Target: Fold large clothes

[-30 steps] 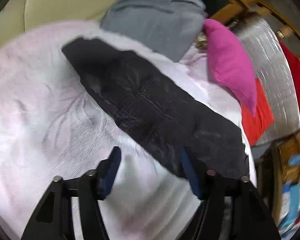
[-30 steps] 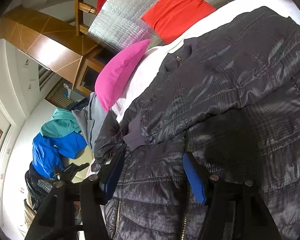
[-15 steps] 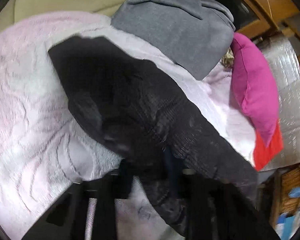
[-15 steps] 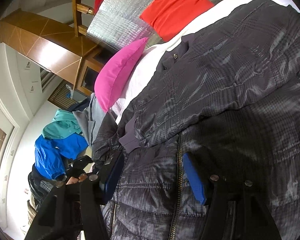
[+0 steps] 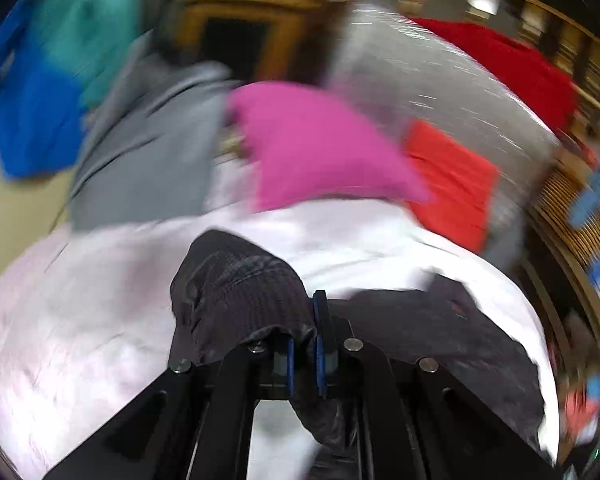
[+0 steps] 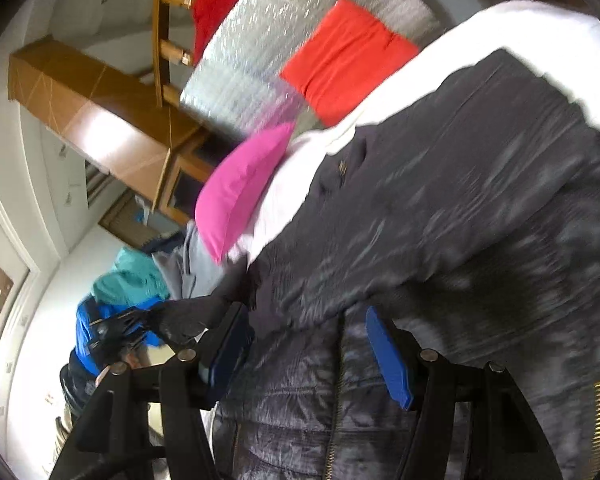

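A dark quilted jacket [image 6: 440,220] lies spread on the white bed cover [image 5: 80,300]. In the left wrist view my left gripper [image 5: 304,320] is shut on the jacket's sleeve [image 5: 236,280], which bunches over the left finger and hangs lifted off the cover. In the right wrist view my right gripper [image 6: 306,340] is open, its blue pads [image 6: 388,356] on either side of the jacket's zipper line, just above the fabric. The left gripper also shows in the right wrist view [image 6: 116,332], holding the sleeve end at the left.
A pink pillow [image 5: 320,148], an orange pillow [image 5: 448,176] and a silver padded headboard [image 5: 420,72] stand at the bed's head. A grey garment [image 5: 148,152] and blue and teal clothes [image 5: 40,92] lie at the left. Wooden furniture [image 6: 84,108] stands behind.
My left gripper has closed on the sleeve and lifted it, swinging toward the pillows. My right gripper stays open and has shifted slightly over the jacket front.
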The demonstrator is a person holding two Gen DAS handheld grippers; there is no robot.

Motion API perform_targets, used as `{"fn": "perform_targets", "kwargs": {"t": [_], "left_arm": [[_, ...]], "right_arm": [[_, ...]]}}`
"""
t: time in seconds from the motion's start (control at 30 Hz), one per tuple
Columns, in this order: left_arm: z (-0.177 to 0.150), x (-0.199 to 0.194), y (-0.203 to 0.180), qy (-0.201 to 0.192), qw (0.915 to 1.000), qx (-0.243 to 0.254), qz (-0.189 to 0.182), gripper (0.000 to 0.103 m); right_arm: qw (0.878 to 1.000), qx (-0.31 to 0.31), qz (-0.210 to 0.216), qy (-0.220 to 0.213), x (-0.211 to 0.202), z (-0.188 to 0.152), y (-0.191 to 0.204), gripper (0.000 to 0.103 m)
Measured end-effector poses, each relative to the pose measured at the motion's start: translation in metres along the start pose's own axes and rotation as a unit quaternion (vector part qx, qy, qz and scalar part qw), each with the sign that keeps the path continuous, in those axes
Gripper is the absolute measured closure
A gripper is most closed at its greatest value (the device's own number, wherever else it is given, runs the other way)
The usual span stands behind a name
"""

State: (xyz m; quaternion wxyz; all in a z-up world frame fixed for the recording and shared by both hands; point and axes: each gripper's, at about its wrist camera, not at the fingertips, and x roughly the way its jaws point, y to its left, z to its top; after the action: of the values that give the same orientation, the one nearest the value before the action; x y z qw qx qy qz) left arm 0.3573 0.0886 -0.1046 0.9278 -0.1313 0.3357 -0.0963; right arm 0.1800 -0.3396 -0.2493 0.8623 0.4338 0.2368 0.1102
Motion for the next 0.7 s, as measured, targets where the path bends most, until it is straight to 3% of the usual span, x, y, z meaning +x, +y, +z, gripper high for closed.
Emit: {"fn": "perform_targets", "kwargs": {"t": [0.07,0.23,0.37,0.53,0.63,0.7], "left_arm": [[-0.005,-0.009,-0.046,-0.002,0.9984,0.048,-0.03,0.095],[-0.038,-0.011,-0.133,0.005,0.9909,0.114,-0.072,0.095],[-0.082,0.008,-0.17,0.057,0.9865,0.109,-0.108,0.095],[-0.147,0.039,-0.193,0.13,0.9787,0.108,-0.116,0.094],[-0.169,0.041,-0.192,0.188,0.9684,0.098,-0.131,0.084],[-0.177,0.038,-0.186,0.226,0.9572,0.096,-0.153,0.065]], "right_arm": [[1.0,0.007,-0.002,-0.022,-0.019,0.007,-0.007,0.037],[0.997,0.03,-0.008,-0.07,-0.065,0.021,-0.027,0.036],[0.995,0.044,-0.014,-0.086,-0.089,0.023,-0.04,0.035],[0.995,0.046,-0.016,-0.087,-0.104,0.023,-0.042,0.035],[0.996,0.036,-0.022,-0.083,-0.105,0.021,-0.037,0.031],[0.996,0.031,-0.026,-0.083,-0.105,0.02,-0.035,0.028]]}}
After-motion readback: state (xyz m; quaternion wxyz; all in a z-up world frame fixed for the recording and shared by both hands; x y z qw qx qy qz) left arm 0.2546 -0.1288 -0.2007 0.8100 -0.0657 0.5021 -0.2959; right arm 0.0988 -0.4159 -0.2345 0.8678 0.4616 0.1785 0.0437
